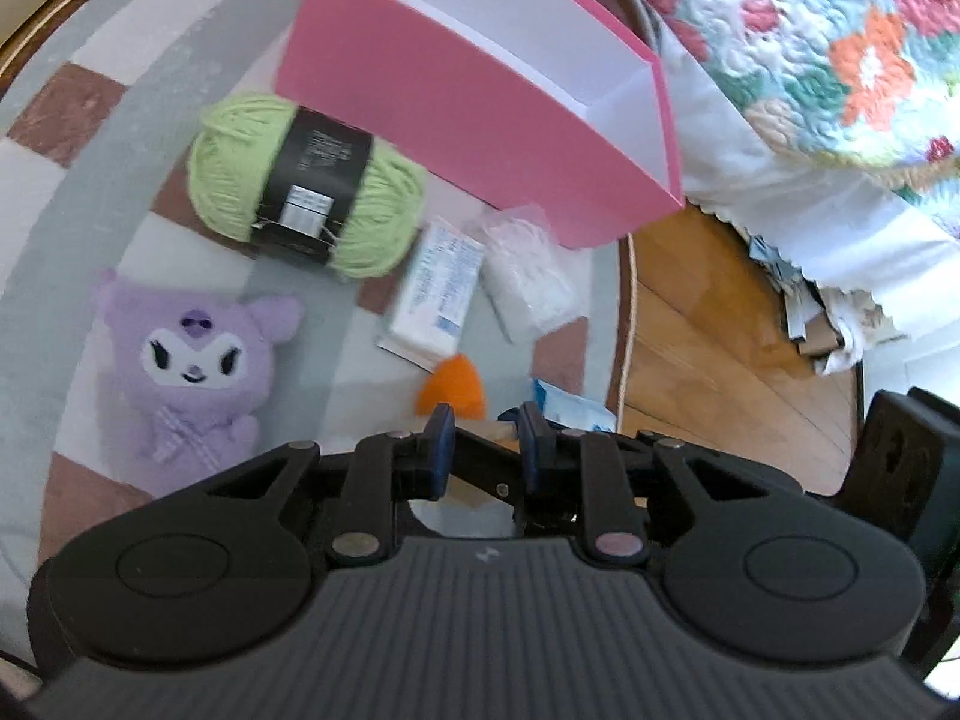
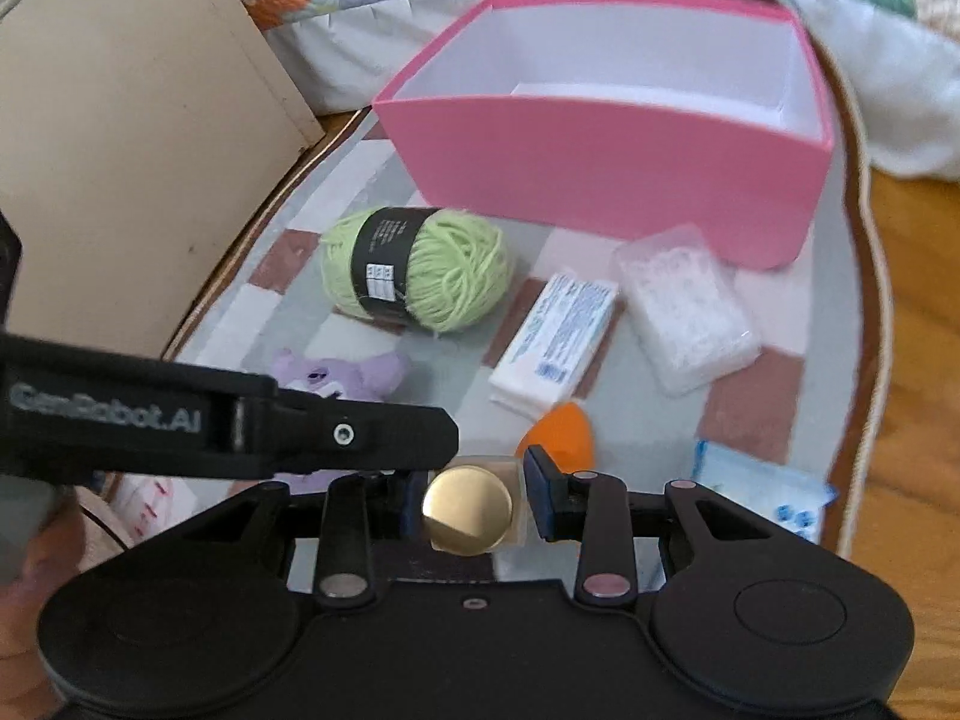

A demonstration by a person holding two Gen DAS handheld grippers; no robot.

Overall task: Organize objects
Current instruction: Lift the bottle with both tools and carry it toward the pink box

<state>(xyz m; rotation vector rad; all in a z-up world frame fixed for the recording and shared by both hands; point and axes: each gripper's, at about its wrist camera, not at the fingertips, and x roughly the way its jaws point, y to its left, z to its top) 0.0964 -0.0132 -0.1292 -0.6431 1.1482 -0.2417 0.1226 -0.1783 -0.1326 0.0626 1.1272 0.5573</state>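
While the left wrist view shows the pink box (image 1: 480, 120) empty, left gripper (image 1: 480, 441) closed on nothing, yarn (image 1: 306, 180) and plush (image 1: 192, 372) unsorted. Right wrist view: right gripper (image 2: 471, 507) clamped on gold-capped jar (image 2: 468, 510), short of box; most remains.

Yarn (image 2: 417, 276) before box (image 2: 606, 180)

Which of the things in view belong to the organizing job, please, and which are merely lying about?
Job: pink box, green yarn, purple plush, tissue pack, clear case, orange sponge, gold-capped bottle.
Lying about: floral quilt, beige board.
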